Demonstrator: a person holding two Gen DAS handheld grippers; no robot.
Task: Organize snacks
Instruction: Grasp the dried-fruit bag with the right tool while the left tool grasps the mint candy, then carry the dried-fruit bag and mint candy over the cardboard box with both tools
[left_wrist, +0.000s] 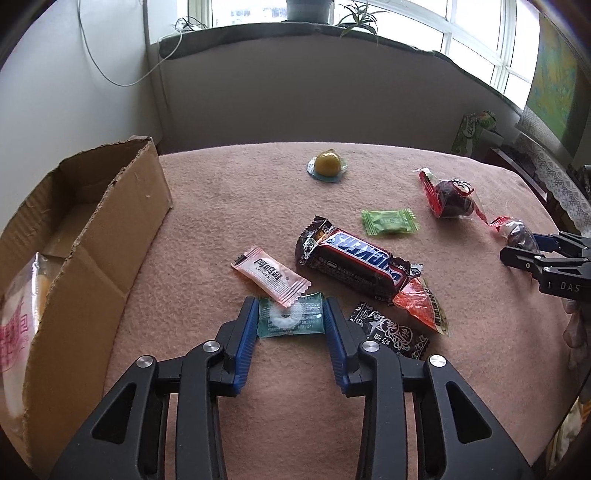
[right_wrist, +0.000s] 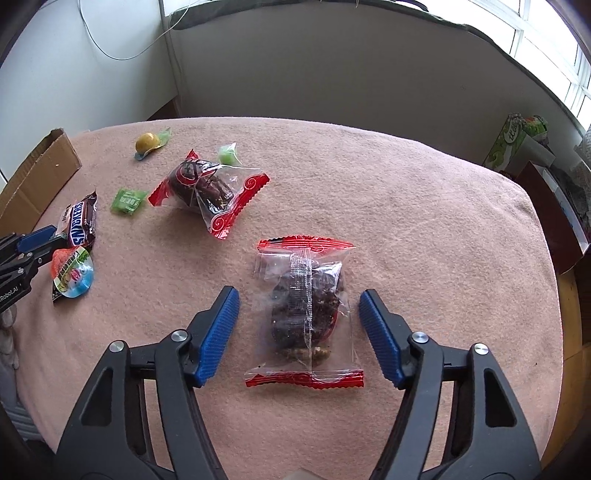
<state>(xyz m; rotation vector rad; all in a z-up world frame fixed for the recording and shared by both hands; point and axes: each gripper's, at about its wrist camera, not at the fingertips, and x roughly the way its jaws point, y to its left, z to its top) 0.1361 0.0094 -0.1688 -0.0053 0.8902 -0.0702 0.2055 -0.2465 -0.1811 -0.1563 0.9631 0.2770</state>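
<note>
Now your left gripper (left_wrist: 290, 314) fingers clamp the teal mint packet (left_wrist: 290, 320), pink sachet (left_wrist: 270, 276) overlapping it, Snickers bar (left_wrist: 354, 263) beside, right gripper (right_wrist: 298, 321) fingers released around the red-edged date packet (right_wrist: 304, 317).

Soft daylight from the window (left_wrist: 476, 44) (fisheye-bent edges), sharp focus.

Each hand-held gripper, left (left_wrist: 290, 318) and right (right_wrist: 299, 334), has black angular plastic arms with triangular cut-outs, round silver screws at the pivots, and ribbed blue pads (right_wrist: 218, 338) on the fingers. White lettering marks the black body.
</note>
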